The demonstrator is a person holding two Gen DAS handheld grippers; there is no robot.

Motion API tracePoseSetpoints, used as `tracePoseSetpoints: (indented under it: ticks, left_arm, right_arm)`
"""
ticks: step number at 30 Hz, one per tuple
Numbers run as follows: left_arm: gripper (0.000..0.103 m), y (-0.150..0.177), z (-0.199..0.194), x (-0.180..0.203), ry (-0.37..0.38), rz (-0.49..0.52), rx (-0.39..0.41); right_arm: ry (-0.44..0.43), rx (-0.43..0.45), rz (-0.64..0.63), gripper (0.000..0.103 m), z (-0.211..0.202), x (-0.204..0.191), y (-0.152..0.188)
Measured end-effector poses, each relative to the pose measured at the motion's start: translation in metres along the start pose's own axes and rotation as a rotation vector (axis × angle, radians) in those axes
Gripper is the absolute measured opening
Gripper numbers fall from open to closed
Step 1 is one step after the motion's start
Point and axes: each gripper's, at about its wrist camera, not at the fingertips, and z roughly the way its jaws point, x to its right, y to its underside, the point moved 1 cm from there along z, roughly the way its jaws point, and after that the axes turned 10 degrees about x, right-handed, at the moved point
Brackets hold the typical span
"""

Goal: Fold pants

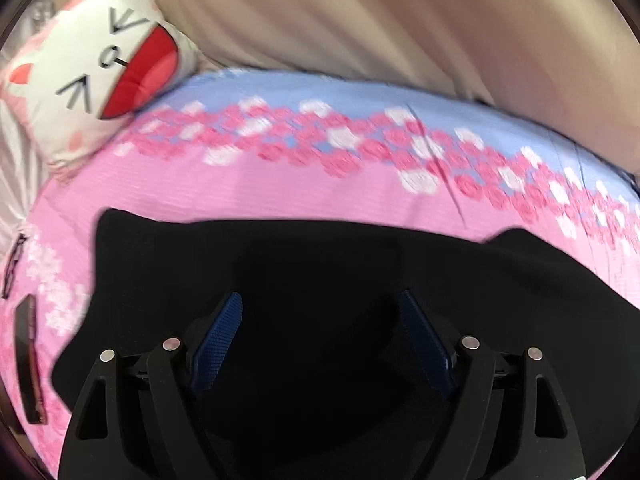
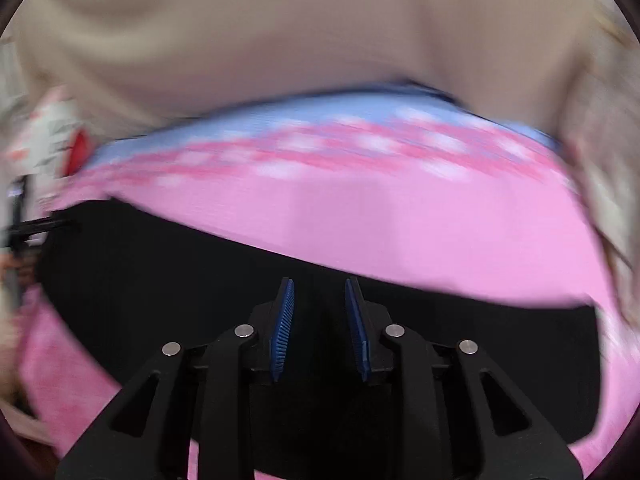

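Pants (image 1: 320,272), black, lie spread flat on a bed (image 1: 280,196) with a pink cover that turns blue at its far side, a band of pink and white flowers between the two colours. In the left wrist view the garment's far edge runs nearly straight across, with a small raised corner at its far left and another at its far right; its left edge slants back toward the camera.

Left hand-held gripper (image 1: 320,312): released, jaws wide apart over the black cloth, nothing pinched between the blue pads (image 1: 218,340).

Right hand-held gripper (image 2: 320,300): jaws parted by a narrow gap, blue pads (image 2: 283,328) facing each other above the pants (image 2: 140,280); no cloth seen caught between them. This view is smeared by motion blur, so fine contact cannot be told.

Open room: a broad strip of bare pink cover lies beyond the garment's far edge in both views. Beige fabric (image 1: 360,20) rises past the bed's far edge.

Left side is more crowded: a white cat-face cushion (image 1: 96,64) at the far left corner, eyeglasses (image 1: 14,264) near the left edge, and a dark flat phone-like object (image 1: 28,360) nearer still, just beside the pants' left edge.
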Motion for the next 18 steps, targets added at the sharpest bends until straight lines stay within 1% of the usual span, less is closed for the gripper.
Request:
tracePoseSetpoints:
  ticks: [1, 2, 3, 4, 5, 7, 9, 11, 12, 13, 15, 16, 17, 18]
  left_arm:
    - [0.079, -0.001, -0.001, -0.008, -0.007, -0.014, 0.005]
    - [0.079, -0.002, -0.001, -0.018, -0.018, -0.035, 0.005]
    - [0.079, -0.001, -0.001, -0.035, -0.039, -0.069, 0.0]
    - [0.079, 0.0, 0.0, -0.048, -0.058, -0.086, -0.002]
    - [0.079, 0.003, 0.0, -0.064, -0.091, -0.107, -0.006]
    - [0.079, 0.012, -0.002, -0.092, -0.135, -0.133, -0.018]
    - [0.079, 0.023, -0.005, -0.119, -0.168, -0.151, -0.034]
    - [0.079, 0.033, -0.01, -0.139, -0.198, -0.162, -0.044]
    - [0.079, 0.038, -0.01, -0.148, -0.207, -0.167, -0.052]
    - [0.08, 0.044, -0.01, -0.159, -0.21, -0.181, -0.059]
    - [0.087, 0.052, -0.012, -0.171, -0.176, -0.209, -0.05]
    - [0.089, 0.057, -0.012, -0.175, -0.17, -0.215, -0.044]
    - [0.09, 0.058, -0.011, -0.178, -0.164, -0.213, -0.039]
    - [0.092, 0.059, -0.011, -0.179, -0.162, -0.209, -0.033]
  right_arm:
    - [-0.05, -0.004, -0.016, 0.027, 0.007, -0.018, -0.007]
    - [-0.137, -0.016, -0.048, 0.028, 0.022, -0.048, -0.019]
    - [-0.198, -0.025, -0.072, 0.035, 0.035, -0.07, -0.028]
    - [-0.249, -0.034, -0.102, 0.045, 0.051, -0.096, -0.038]
    - [-0.294, -0.045, -0.157, 0.049, 0.074, -0.129, -0.05]
    - [-0.329, -0.065, -0.247, 0.05, 0.106, -0.171, -0.061]
    - [-0.349, -0.113, -0.328, 0.05, 0.152, -0.216, -0.067]
    - [-0.361, -0.156, -0.38, 0.05, 0.187, -0.246, -0.069]
    - [-0.352, -0.174, -0.408, 0.05, 0.201, -0.258, -0.067]
    - [-0.351, -0.193, -0.422, 0.05, 0.213, -0.266, -0.063]
    - [-0.351, -0.234, -0.434, 0.05, 0.232, -0.278, -0.059]
    - [-0.358, -0.243, -0.433, 0.05, 0.237, -0.281, -0.056]
    - [-0.371, -0.243, -0.442, 0.048, 0.236, -0.288, -0.052]
    - [-0.372, -0.236, -0.464, 0.034, 0.235, -0.292, -0.049]
